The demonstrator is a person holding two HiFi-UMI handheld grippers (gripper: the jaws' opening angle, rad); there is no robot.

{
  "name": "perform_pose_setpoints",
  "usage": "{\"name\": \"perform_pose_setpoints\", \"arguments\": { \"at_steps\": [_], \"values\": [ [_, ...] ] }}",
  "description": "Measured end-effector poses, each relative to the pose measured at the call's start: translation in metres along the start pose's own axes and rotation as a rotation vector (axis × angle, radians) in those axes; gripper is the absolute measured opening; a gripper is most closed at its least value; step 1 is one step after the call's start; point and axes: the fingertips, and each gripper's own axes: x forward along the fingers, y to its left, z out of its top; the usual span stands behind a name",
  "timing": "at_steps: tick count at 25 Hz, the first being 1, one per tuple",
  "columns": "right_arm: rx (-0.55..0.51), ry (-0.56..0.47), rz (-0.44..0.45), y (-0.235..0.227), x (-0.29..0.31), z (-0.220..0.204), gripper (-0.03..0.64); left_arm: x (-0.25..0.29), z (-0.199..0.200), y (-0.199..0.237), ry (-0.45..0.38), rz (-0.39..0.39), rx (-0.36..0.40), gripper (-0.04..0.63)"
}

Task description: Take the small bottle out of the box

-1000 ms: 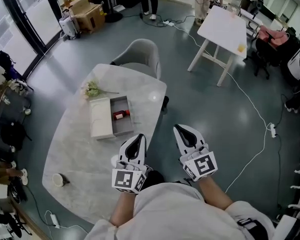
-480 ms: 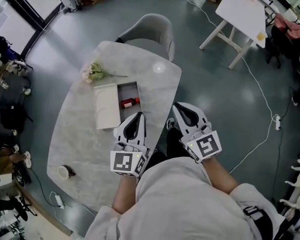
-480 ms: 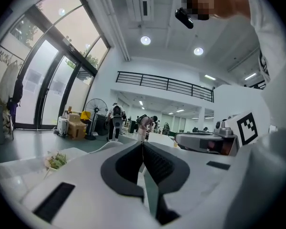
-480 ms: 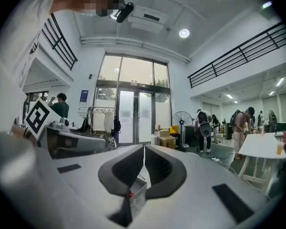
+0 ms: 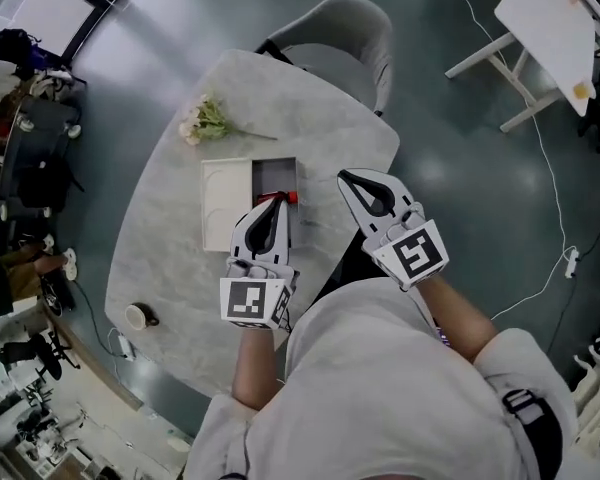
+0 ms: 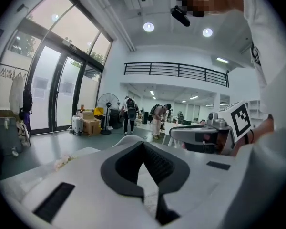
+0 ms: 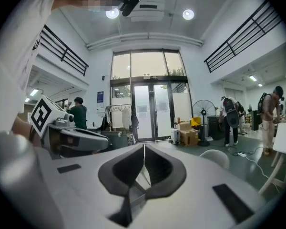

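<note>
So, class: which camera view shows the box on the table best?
The head view: it looks down on the open box, though the left tool overlaps its near end. Both gripper views look out across the room and show none of it.

Bright, evenly lit hall
Round white ceiling lamps point(image 7: 188, 14) are glaring, tall glass doors point(image 7: 148, 111) are pouring in daylight, and both gripper views are bowing and darkening toward their edges.
</note>
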Motion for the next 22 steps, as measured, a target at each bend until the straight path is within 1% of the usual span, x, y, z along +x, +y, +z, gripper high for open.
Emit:
{"name": "perform_pose_setpoints", "arguments": {
  "at_steps": [2, 5, 9, 12, 15, 17, 19, 22],
  "values": [
    [-0.006, 0.010, 0.034, -0.013, 0.016, -0.008, 0.026, 0.016, -0.003, 0.010, 0.035, 0.016, 0.010, 0.023],
    [-0.007, 0.052, 0.073, -0.016, 0.032, -0.036, 0.026, 0.023, -0.023, 0.021, 0.111, 0.016, 0.009, 0.023],
    [0.096, 0.127, 0.101, -0.009, 0.040, -0.072, 0.026, 0.026, -0.054, 0.030, 0.204, 0.005, 0.033, 0.023],
    [0.146, 0.151, 0.124, 0.002, 0.041, -0.089, 0.026, 0.028, -0.074, 0.032, 0.265, -0.012, 0.063, 0.023],
    [0.200, 0.159, 0.128, 0.005, 0.047, -0.110, 0.026, 0.033, -0.096, 0.029, 0.324, -0.052, 0.074, 0.023],
    [0.204, 0.168, 0.119, 0.005, 0.051, -0.122, 0.026, 0.037, -0.109, 0.027, 0.364, -0.080, 0.079, 0.023],
    [0.201, 0.168, 0.107, 0.004, 0.053, -0.127, 0.026, 0.040, -0.120, 0.027, 0.403, -0.099, 0.107, 0.023],
    [0.213, 0.177, 0.093, 0.002, 0.054, -0.134, 0.026, 0.040, -0.133, 0.029, 0.467, -0.129, 0.170, 0.023]
  ]
}}
